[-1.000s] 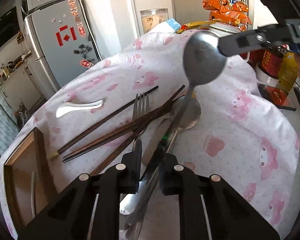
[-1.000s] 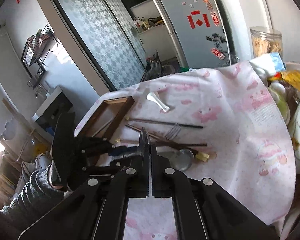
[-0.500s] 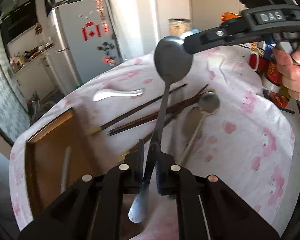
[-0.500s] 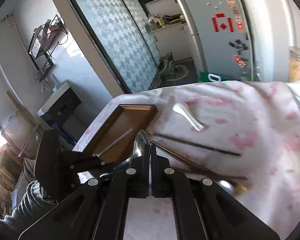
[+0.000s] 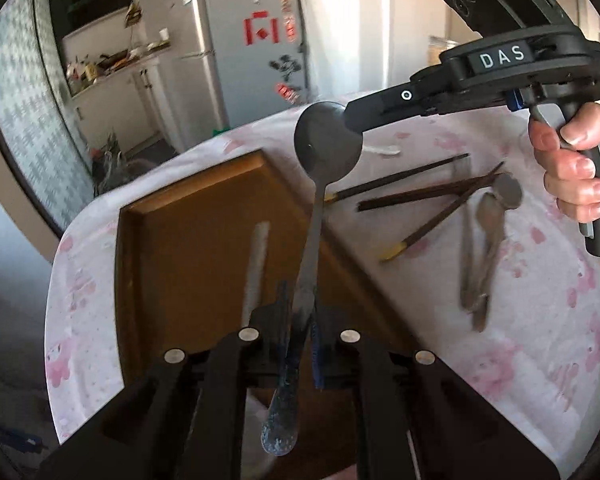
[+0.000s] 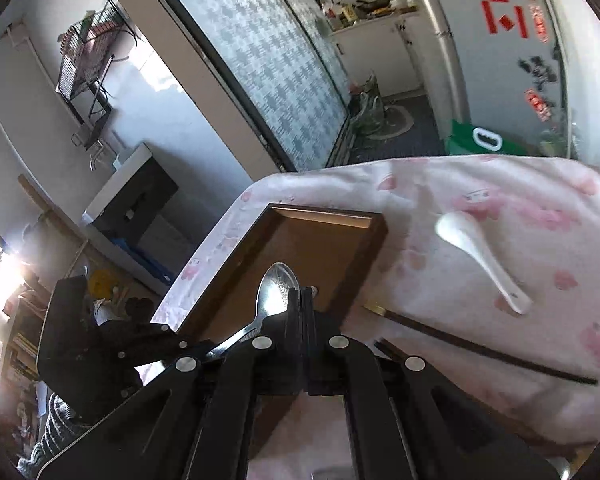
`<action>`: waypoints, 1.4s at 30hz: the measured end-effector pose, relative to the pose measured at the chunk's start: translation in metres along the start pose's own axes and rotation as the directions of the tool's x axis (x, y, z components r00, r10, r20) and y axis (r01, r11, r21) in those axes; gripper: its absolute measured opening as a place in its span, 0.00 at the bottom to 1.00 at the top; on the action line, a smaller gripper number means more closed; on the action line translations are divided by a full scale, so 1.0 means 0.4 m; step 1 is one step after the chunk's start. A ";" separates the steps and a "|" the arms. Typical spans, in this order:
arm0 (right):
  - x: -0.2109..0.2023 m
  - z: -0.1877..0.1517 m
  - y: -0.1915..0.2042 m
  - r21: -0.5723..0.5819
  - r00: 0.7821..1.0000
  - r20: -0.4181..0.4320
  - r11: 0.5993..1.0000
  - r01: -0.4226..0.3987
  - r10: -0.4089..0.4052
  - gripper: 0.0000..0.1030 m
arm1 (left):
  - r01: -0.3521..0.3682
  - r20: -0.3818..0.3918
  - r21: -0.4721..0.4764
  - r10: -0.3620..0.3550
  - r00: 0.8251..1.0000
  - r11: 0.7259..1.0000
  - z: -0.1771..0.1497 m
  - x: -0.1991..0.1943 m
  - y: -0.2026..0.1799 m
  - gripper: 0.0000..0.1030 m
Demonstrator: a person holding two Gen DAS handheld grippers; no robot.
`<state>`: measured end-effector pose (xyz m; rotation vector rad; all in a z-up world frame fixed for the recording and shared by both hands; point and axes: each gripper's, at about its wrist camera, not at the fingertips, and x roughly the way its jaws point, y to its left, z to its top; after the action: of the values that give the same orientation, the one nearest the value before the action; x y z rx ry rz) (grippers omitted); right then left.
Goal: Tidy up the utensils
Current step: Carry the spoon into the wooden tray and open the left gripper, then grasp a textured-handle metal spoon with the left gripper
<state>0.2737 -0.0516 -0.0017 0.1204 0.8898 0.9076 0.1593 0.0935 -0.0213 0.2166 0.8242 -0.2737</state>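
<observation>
Over the wooden tray (image 5: 204, 240), the left tool (image 5: 300, 320) is clamped on the handle of a metal spoon (image 5: 314, 216), whose bowl rises above the tray's far right edge. Beside that bowl, the right tool (image 5: 350, 120), gripped by a hand (image 5: 576, 168), has its jaws pressed together with nothing between them. One pale utensil (image 5: 256, 264) lies inside the tray. On the pink-patterned cloth of the counter (image 5: 520, 340), right of the tray, lie dark chopsticks (image 5: 424, 194) and further metal cutlery (image 5: 484, 248); a white ceramic spoon (image 6: 480, 256) lies farther back, apart from them.
</observation>
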 end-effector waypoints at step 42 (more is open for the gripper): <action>-0.376 -0.273 -0.225 0.159 0.966 0.036 0.956 0.246 -0.255 0.71 | 0.141 0.031 0.171 -0.149 0.988 0.975 0.021 0.015 -0.345 0.84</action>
<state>0.2082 -0.2466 -0.0191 0.1608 0.8992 0.5965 0.1245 -0.0400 -0.0316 0.3083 0.7746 -0.4850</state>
